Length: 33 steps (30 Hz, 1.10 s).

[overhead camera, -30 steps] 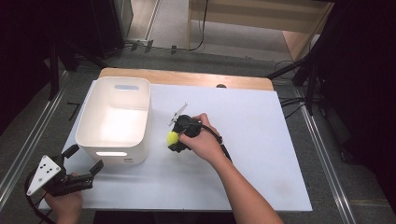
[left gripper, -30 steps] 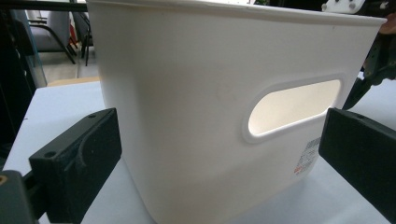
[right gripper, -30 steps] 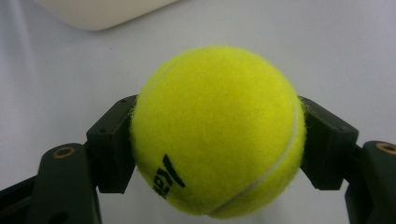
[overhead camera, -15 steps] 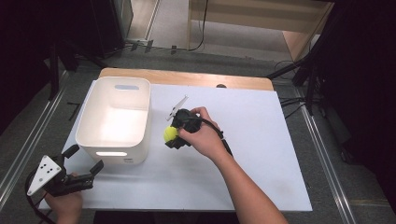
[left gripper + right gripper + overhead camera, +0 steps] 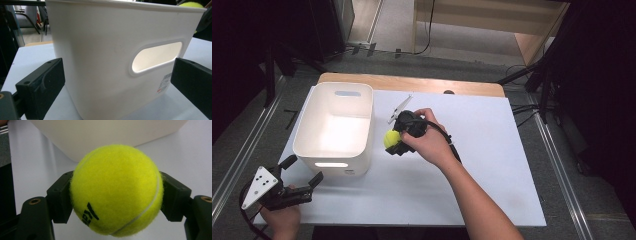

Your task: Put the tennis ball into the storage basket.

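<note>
I am holding a pair of tongs in each hand at a white tabletop (image 5: 492, 165). My right gripper (image 5: 398, 137) is clamped on a yellow tennis ball (image 5: 391, 139). In the right gripper view its two black jaws press the ball's left and right sides. The ball hangs near the middle of the tabletop, just beside the right wall of a white plastic bin (image 5: 334, 131), and I cannot tell whether it touches the surface.

The bin stands toward the tabletop's left edge, its far end near the back edge, and looks empty inside.

My left gripper (image 5: 294, 177) rests at the front left corner with its jaws spread wide, holding nothing. In the left gripper view they frame the bin's near end, where an oval handle slot is cut.

My judgement of the risks: the ball is round and fuzzy and gripped only at two points, so a loosened squeeze could let it slip and roll away. Swinging it low toward the bin could knock it against the rim and shove the light bin.
</note>
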{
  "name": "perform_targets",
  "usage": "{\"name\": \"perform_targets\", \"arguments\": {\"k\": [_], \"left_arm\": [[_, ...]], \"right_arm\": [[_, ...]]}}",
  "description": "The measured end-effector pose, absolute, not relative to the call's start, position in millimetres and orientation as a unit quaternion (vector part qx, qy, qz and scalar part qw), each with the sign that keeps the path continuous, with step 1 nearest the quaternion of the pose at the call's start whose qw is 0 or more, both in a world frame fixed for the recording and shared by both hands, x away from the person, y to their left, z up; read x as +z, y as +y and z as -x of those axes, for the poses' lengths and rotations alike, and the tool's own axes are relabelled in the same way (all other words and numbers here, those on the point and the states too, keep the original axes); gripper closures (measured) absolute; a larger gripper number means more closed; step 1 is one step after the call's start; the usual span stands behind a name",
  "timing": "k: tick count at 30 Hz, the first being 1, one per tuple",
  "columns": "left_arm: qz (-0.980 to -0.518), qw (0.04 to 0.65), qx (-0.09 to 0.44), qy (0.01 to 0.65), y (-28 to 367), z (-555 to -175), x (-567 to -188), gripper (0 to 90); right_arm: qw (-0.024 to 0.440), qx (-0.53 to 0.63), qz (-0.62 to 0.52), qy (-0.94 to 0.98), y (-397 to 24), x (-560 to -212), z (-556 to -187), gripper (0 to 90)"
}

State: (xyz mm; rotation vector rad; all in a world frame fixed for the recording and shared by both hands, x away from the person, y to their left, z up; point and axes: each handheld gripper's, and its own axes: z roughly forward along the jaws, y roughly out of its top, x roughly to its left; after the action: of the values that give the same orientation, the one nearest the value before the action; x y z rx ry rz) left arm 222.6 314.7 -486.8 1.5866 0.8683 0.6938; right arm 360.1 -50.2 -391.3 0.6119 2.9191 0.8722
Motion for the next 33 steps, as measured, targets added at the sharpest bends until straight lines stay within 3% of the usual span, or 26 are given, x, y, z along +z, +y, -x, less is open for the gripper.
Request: {"name": "perform_targets", "arguments": {"k": [33], "left_arm": [[-0.681,0.560,0.294,0.369,312,-224,-487,0.0]], "right_arm": [[0.019,0.294,-0.158,0.943,-30,-359,-359,24.2]]}}
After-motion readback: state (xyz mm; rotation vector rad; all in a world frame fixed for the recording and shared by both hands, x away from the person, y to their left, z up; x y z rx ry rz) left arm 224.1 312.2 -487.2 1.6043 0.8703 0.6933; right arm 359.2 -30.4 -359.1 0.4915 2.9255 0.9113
